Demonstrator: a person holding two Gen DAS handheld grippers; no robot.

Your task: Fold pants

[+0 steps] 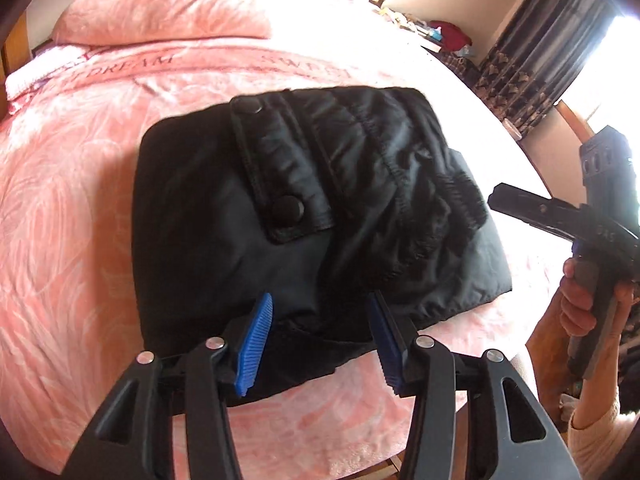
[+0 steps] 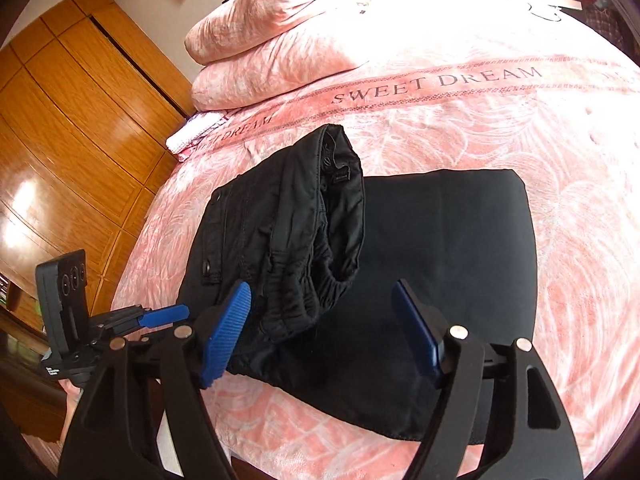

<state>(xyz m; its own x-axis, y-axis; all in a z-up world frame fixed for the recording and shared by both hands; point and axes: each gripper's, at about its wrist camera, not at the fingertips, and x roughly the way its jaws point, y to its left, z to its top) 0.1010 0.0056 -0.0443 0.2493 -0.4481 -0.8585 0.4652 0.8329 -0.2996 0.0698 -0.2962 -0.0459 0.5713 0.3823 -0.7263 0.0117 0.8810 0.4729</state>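
Note:
Black pants (image 1: 304,216) lie folded into a compact stack on the pink bedspread (image 1: 80,184); the pocket flap with two snaps and the elastic waistband face up. My left gripper (image 1: 320,320) is open and empty, hovering over the near edge of the stack. In the right wrist view the pants (image 2: 400,264) show the waistband part lying on a flat folded layer. My right gripper (image 2: 324,308) is open and empty just above the near edge. The right gripper also shows at the right edge of the left wrist view (image 1: 532,212), and the left gripper at the left of the right wrist view (image 2: 160,316).
Pink pillows (image 2: 272,36) are stacked at the bed's head. A wooden wardrobe (image 2: 72,128) stands to the left. A dark curtain (image 1: 540,52) and a cluttered shelf (image 1: 440,36) are beyond the bed. The bed's near edge lies under the grippers.

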